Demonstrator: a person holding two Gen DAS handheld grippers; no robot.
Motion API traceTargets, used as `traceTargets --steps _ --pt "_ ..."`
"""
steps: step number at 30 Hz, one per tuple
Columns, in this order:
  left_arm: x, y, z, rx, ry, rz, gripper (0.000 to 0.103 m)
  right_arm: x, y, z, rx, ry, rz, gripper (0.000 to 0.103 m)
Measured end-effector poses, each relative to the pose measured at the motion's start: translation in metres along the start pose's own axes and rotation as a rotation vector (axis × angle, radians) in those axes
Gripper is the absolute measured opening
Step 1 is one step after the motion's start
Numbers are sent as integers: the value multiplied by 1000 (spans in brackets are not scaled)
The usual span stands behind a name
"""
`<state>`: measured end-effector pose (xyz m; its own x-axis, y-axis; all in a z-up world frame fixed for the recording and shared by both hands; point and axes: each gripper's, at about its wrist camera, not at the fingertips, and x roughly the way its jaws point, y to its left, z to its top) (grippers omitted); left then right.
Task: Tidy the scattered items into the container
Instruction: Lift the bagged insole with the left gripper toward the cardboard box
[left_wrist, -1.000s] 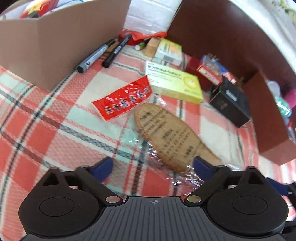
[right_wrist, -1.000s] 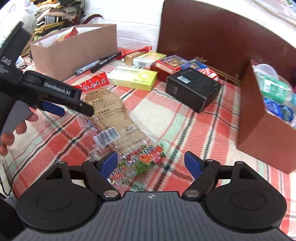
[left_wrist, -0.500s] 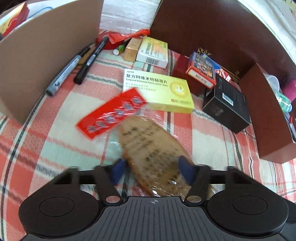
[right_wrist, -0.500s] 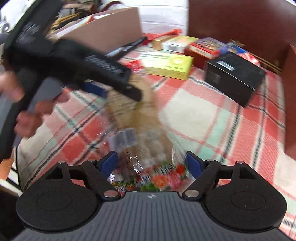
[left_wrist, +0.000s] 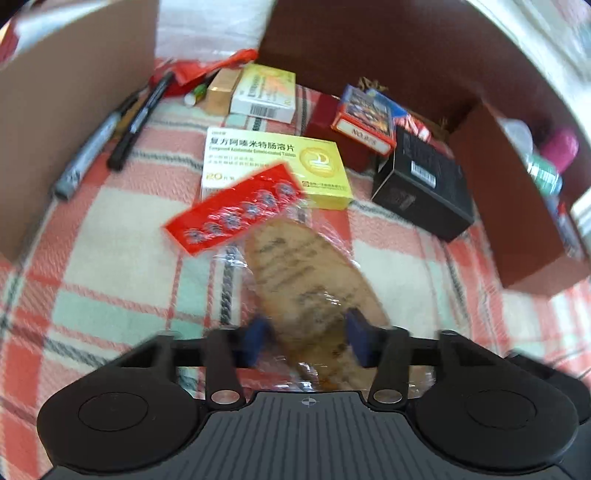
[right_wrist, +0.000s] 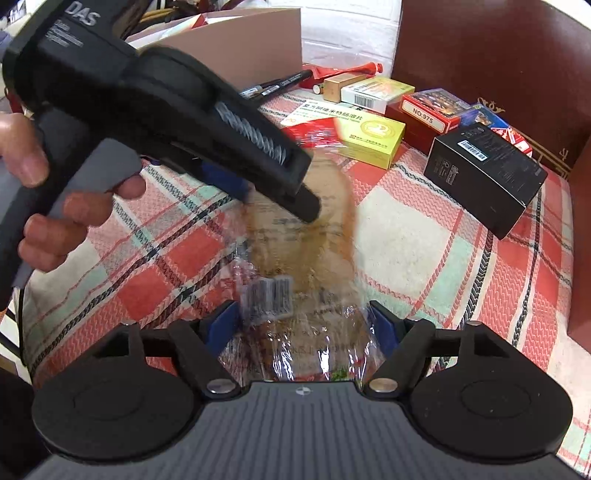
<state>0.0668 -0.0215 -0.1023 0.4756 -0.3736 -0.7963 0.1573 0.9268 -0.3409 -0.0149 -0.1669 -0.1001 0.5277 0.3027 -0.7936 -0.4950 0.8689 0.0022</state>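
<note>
A tan insole in a clear plastic bag with a red header card (left_wrist: 310, 273) is lifted off the plaid cloth. My left gripper (left_wrist: 308, 341) is shut on its middle, the blue fingers (left_wrist: 255, 339) pressing both edges. In the right wrist view the same bag (right_wrist: 295, 280) hangs between my two grippers. My right gripper (right_wrist: 304, 328) stands open around the bag's lower end, its jaws wide apart beside it. The left gripper's black body (right_wrist: 166, 122) fills the upper left there. An open cardboard box (left_wrist: 70, 122) stands at the left.
On the plaid cloth (left_wrist: 110, 258) lie two markers (left_wrist: 110, 136), a yellow medicine box (left_wrist: 277, 166), a white-yellow box (left_wrist: 266, 94), card packs (left_wrist: 365, 114) and a black box (left_wrist: 421, 184). A brown container (left_wrist: 517, 206) with bottles stands at the right, a dark headboard behind.
My left gripper closed on the insole bag and lifted it off the cloth. My right gripper moved in around the bag's lower end and stayed open.
</note>
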Motion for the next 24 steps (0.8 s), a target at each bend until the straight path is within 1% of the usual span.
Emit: traceTargets --steps 1,2,3,4,5,7,8,9,11,13,16,19,21,24 --pt "0 2 0 -11 2 -9 40 -1 0 -1 4 1 -1 75" --pt "0 4 -1 -28 2 -19 45 -1 -1 -1 7 3 -3 75" --pt "0 6 -1 -45 2 -28 56 -2 -1 -2 11 4 -4 75" --pt "1 9 -1 -62 2 -38 59 -3 -1 -3 14 6 -6 75" --pt "1 9 -1 -66 3 -41 61 -3 -2 -3 18 7 -7 75" --pt "2 3 -1 -42 3 -26 60 -5 -2 -5 25 10 -10 77" --pt "2 -1 -1 -25 4 -16 52 -5 -3 -5 29 12 -12 77" --pt "3 -4 -1 -9 4 -6 39 -6 -3 -6 32 13 -13 78" --pt "2 -7 -2 1 2 10 34 -7 -1 -7 31 6 -19 73" --pt "1 -8 -3 2 0 20 29 -9 2 -8 26 -6 -26 62" --pt "-4 -4 -5 -15 2 13 23 -11 6 -9 19 -21 -33 62" --pt "-11 1 -9 -42 0 6 22 -16 9 -10 15 -22 -24 62" --pt "-20 1 -11 -43 -16 7 22 -20 13 -9 3 -29 -21 62" --pt "-41 4 -8 -48 -62 5 22 -31 21 -3 -28 -54 -22 62"
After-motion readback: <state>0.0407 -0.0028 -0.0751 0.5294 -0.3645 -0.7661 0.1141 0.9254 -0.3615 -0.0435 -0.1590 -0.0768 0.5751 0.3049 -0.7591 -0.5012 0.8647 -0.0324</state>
